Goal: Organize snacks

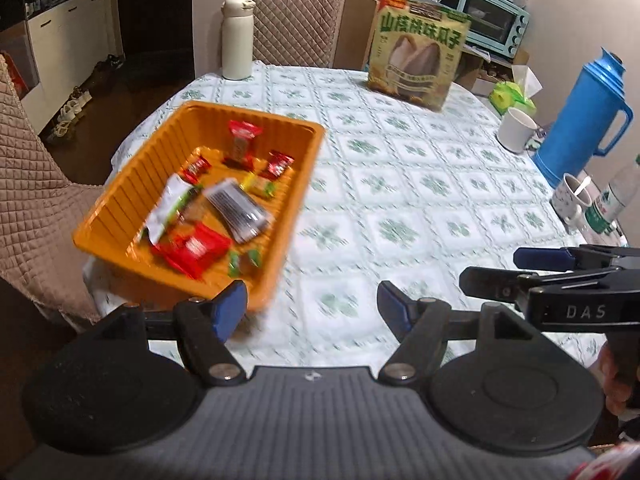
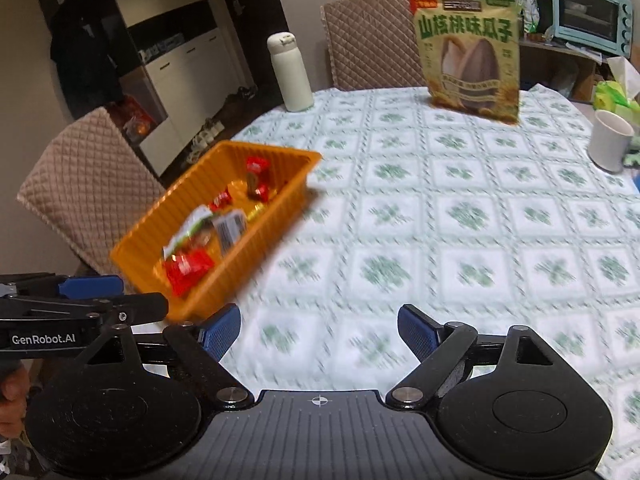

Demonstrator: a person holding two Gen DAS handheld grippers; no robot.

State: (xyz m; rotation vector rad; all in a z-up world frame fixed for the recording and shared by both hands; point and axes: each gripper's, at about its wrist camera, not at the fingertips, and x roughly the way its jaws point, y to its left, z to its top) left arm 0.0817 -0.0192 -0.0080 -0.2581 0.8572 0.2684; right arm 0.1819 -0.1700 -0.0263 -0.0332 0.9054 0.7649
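We see a table [image 1: 400,184] under a green-patterned cloth, quilted chairs [image 1: 292,16] around it, a seed bag [image 1: 418,56] at the far side; the orange tray [image 1: 132,196] of snacks [image 1: 192,248] sits at its left edge. Our left gripper [image 1: 312,308] and right gripper [image 2: 320,328] hover over the cloth — both spread wide, gripping nothing.

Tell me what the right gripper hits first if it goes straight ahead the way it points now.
Probably the tablecloth: the open right gripper tilts down over bare cloth. Nothing stands in its line; the orange tray lies left of it and the seed bag stands far back, slightly right. Depth is uncertain.
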